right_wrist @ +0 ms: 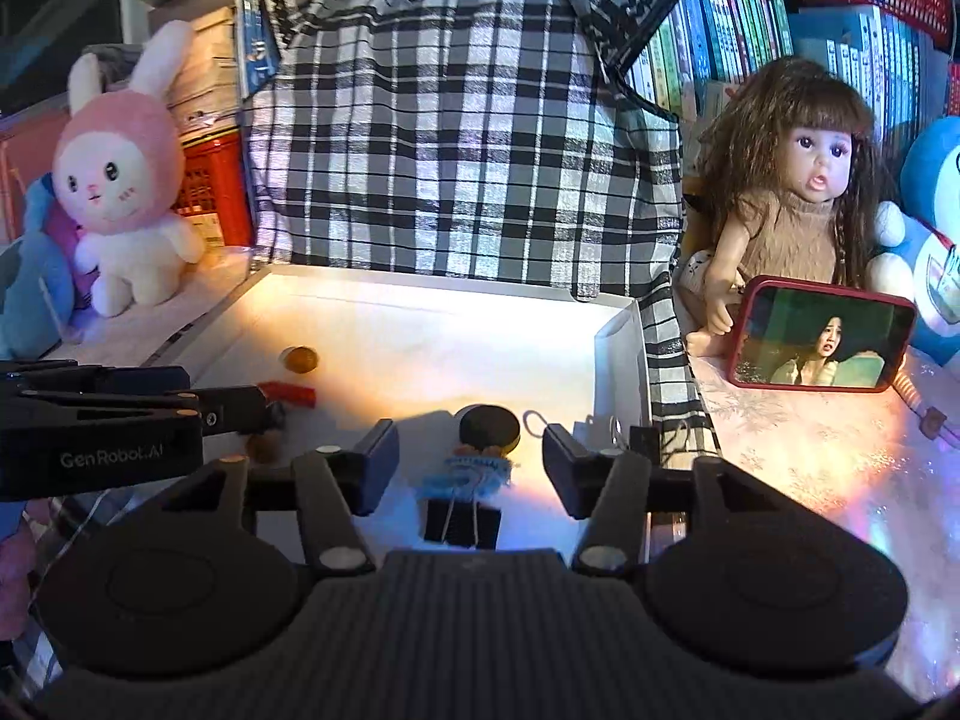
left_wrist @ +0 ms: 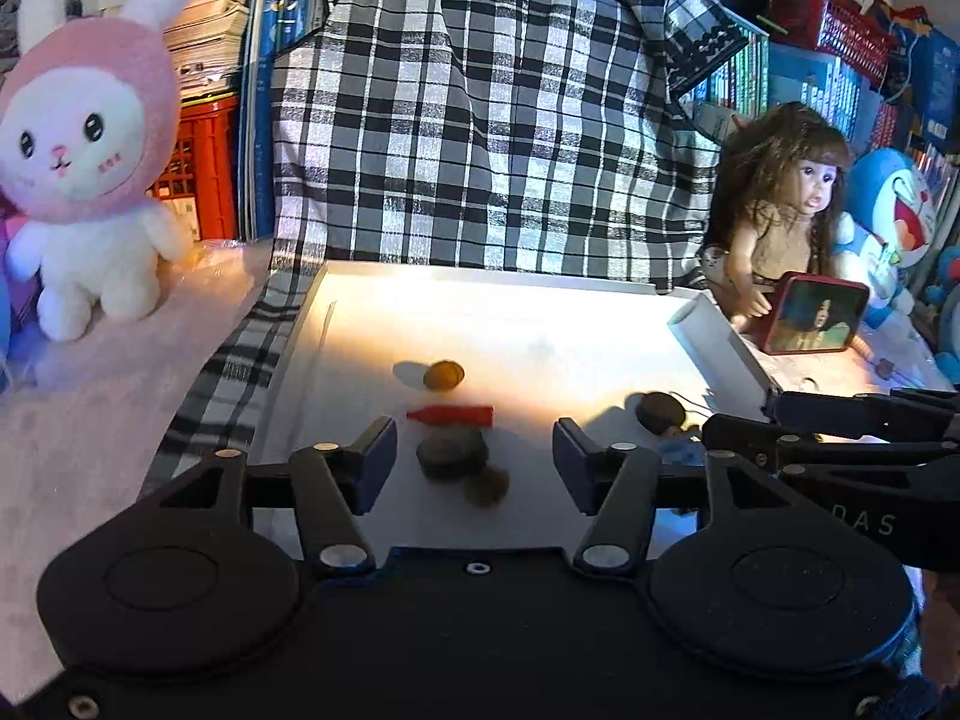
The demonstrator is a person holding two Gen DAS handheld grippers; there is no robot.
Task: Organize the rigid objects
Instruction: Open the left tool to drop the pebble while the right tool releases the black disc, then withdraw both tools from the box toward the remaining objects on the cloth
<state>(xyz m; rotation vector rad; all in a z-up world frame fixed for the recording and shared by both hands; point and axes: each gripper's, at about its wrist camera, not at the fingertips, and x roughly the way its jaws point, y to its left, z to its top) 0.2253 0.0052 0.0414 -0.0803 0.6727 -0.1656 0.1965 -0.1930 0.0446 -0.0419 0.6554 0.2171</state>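
The left gripper point(left_wrist: 474, 462) hangs wide open and empty just over a dark round stone point(left_wrist: 453, 455) in the white tray point(left_wrist: 372, 300), with a brown nut point(left_wrist: 487, 486) touching the stone's near side and a small red bottle point(left_wrist: 451, 414) just beyond it. The right gripper point(right_wrist: 471, 456) is equally spread and empty, above a little blue-dressed figure point(right_wrist: 468, 471) and a black disc point(right_wrist: 487, 427) near the tray's right wall. I'd judge the left should drop straight down and close across the stone alone, keeping its fingers point(left_wrist: 375, 462) clear of nut and bottle.
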